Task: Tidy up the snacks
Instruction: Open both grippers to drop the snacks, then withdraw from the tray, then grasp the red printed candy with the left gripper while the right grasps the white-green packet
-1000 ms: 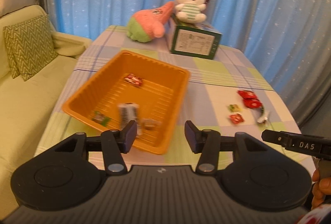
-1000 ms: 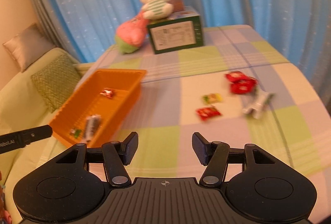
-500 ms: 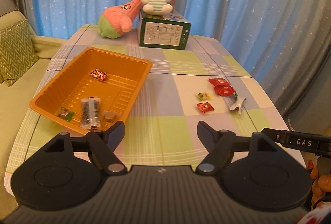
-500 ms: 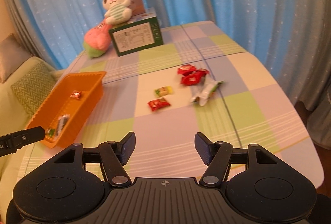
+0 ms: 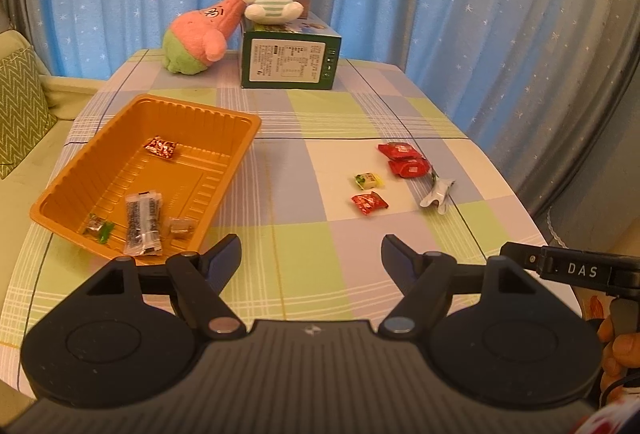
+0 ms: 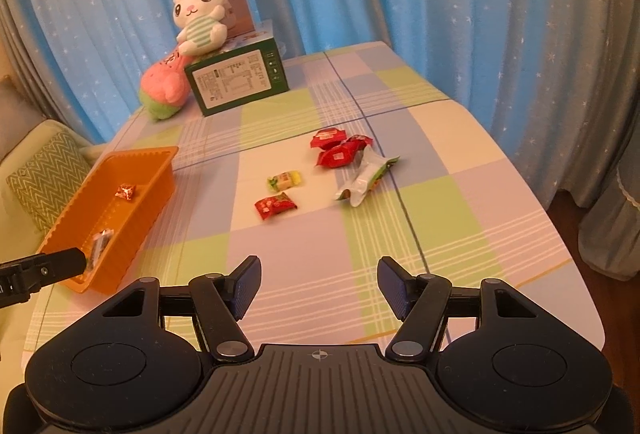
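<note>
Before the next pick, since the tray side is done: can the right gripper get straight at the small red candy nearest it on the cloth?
Probably yes. The right gripper is open and empty, and only bare tablecloth lies between it and the small red candy, which lies apart from the other wrappers.

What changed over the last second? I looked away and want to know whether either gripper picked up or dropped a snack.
The left gripper opened wider and swung away from over the orange tray toward the table's middle, empty. The right gripper, also empty, swung right. The snacks stayed put.
</note>
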The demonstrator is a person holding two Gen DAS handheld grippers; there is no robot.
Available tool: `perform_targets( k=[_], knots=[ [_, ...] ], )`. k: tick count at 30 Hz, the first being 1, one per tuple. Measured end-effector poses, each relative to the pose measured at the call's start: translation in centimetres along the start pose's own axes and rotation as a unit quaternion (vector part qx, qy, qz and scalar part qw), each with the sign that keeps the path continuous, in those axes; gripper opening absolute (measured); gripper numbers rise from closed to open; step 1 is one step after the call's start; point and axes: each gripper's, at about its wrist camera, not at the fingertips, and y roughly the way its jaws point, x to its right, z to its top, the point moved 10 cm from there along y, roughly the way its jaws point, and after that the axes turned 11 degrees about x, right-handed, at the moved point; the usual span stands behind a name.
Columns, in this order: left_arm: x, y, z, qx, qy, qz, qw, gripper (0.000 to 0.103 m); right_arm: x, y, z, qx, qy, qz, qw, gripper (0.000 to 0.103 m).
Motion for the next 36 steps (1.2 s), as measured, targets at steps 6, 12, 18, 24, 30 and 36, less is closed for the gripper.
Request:
perform_targets(
  k=[6, 12, 18, 24, 30, 36],
  knots=[
    [0.7, 0.7, -0.3, -0.005, 0.005, -0.007, 0.9999, 0.075, 0.8, 0.6, -0.2, -0.005, 0.007, -0.005, 1.000, 0.065],
    [1.3, 2.3, -0.5, -0.013, 0.011, -0.012, 0.9998, 0.075, 2.0, 1.4, -0.4, -0.006, 0.016, -0.011, 1.000, 0.065],
    [2.3, 4.8, -0.8, -0.023, 0.021, -0.022, 0.9993, 0.075, 3.3, 3.2, 0.4, 0.004, 0.029, -0.014, 0.999, 0.065],
    [3.2, 8.4, -0.8, -0.032, 0.036, -0.033, 0.9983, 0.075, 4.7, 6.3, 1.2, 0.004, 0.035, -0.019, 0.999, 0.065],
    [3.8, 12.5, -0.8, -0.041, 0.046, -0.040, 0.9973, 0.075, 5.5, 10.3, 2.3, 0.004, 0.040, -0.013, 0.999, 0.065],
    [4.2, 16.5, -1.0, -0.047, 0.052, -0.050, 0.9963, 0.074, 6.1, 14.8, 3.1, 0.001, 0.043, -0.014, 0.999, 0.064]
  ],
)
